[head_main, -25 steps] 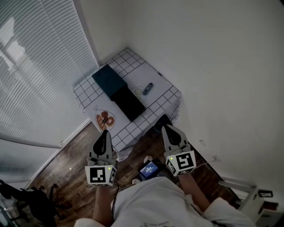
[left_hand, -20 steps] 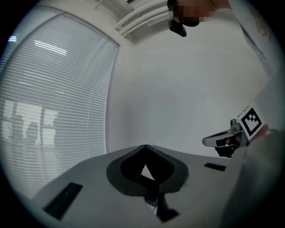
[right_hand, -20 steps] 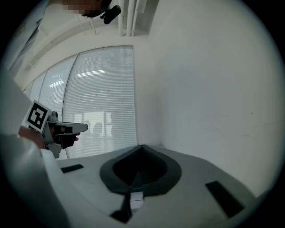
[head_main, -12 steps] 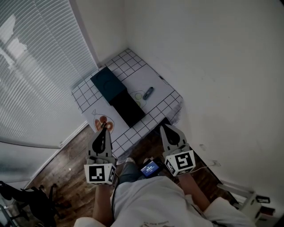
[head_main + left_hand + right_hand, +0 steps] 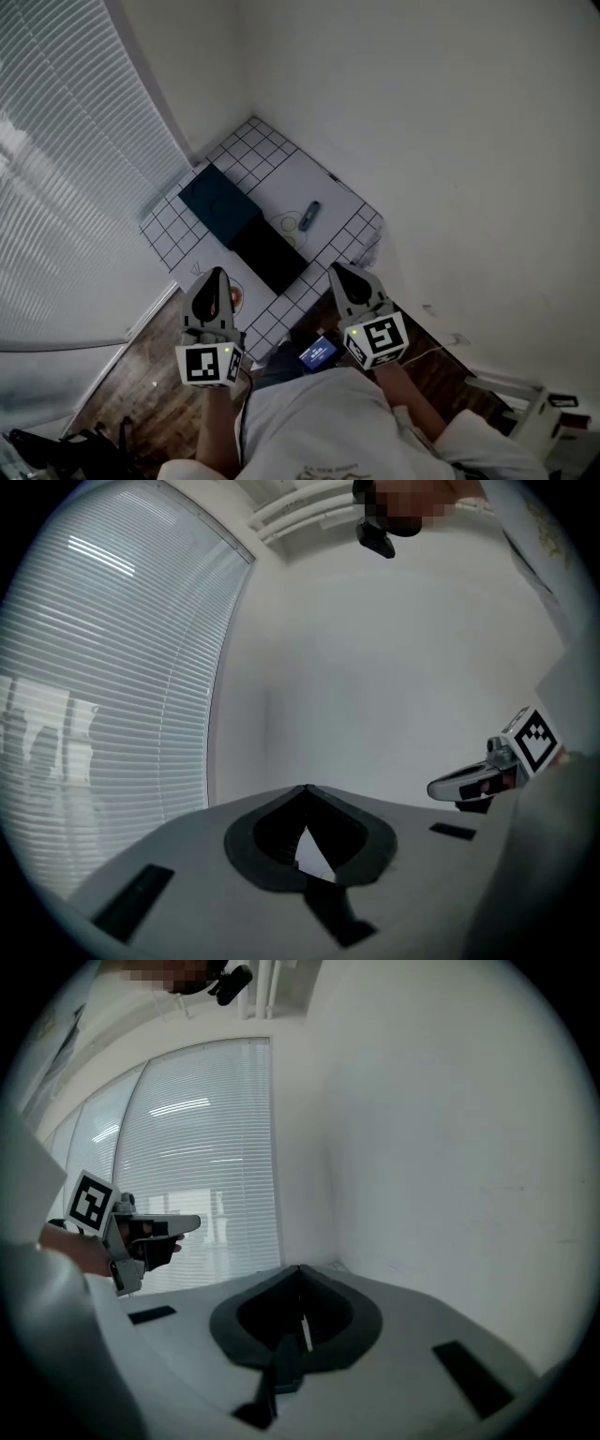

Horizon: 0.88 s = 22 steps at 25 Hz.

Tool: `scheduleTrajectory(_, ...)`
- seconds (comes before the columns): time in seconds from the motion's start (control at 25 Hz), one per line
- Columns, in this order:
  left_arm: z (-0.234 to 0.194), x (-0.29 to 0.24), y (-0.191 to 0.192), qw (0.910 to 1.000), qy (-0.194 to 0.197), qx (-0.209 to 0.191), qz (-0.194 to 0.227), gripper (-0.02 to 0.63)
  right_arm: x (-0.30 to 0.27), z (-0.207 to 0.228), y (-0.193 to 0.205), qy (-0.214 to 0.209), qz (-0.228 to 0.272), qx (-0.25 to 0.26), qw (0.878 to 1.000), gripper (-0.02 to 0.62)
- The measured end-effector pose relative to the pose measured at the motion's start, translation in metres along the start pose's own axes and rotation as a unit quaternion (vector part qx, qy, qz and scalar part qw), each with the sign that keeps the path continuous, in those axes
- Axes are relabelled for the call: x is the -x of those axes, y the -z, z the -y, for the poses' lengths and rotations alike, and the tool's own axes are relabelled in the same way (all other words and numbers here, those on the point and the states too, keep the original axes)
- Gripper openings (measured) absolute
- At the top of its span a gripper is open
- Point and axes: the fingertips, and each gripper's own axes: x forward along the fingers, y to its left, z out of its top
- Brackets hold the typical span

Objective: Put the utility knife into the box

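Grey left gripper point(image 5: 217, 274) and right gripper point(image 5: 336, 269), both closed and empty; utility knife point(image 5: 311, 214) and dark box point(image 5: 225, 204) lie ahead of them

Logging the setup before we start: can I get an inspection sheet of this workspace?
Surface: table with a grid-pattern cloth, in a room corner.
Job's things: utility knife lying on the cloth, outside the dark teal box; black box part adjoining it.
Clutter: orange round print, partly hidden.
Grippers: left gripper and right gripper shut, empty, near the table's edge.
Cables: nothing seen for certain.
Surroundings: window blinds, white wall, wood floor.
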Motion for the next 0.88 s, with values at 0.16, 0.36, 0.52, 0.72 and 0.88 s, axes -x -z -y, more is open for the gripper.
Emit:
scheduleTrajectory(0.16,-0.017,-0.02,0.008,0.9999,0.012,0.003,-0.008,0.008,-0.02,-0.004,0.0,0.001,-0.004,0.001,1.0,0.006)
scheduleTrajectory(0.36,-0.031,-0.038,0.01,0.9995,0.03,0.005,-0.008,0.008,-0.04,0.0,-0.004,0.021,-0.008,0.006,1.0,0.006)
scheduleTrajectory(0.52,-0.038,-0.051,0.017,0.9992,0.035,0.009,-0.016,0.008,-0.052,0.004,-0.005,0.025,-0.012,0.008,1.0,0.006)
scheduleTrajectory(0.72,-0.038,-0.069,0.021,0.9988,0.041,0.012,-0.022,0.008,-0.069,0.015,-0.006,0.02,-0.016,0.008,1.0,0.006)
scheduleTrajectory(0.88,-0.036,-0.086,0.024,0.9986,0.044,0.013,-0.024,0.008,-0.083,0.025,-0.007,0.006,-0.018,0.008,1.0,0.006)
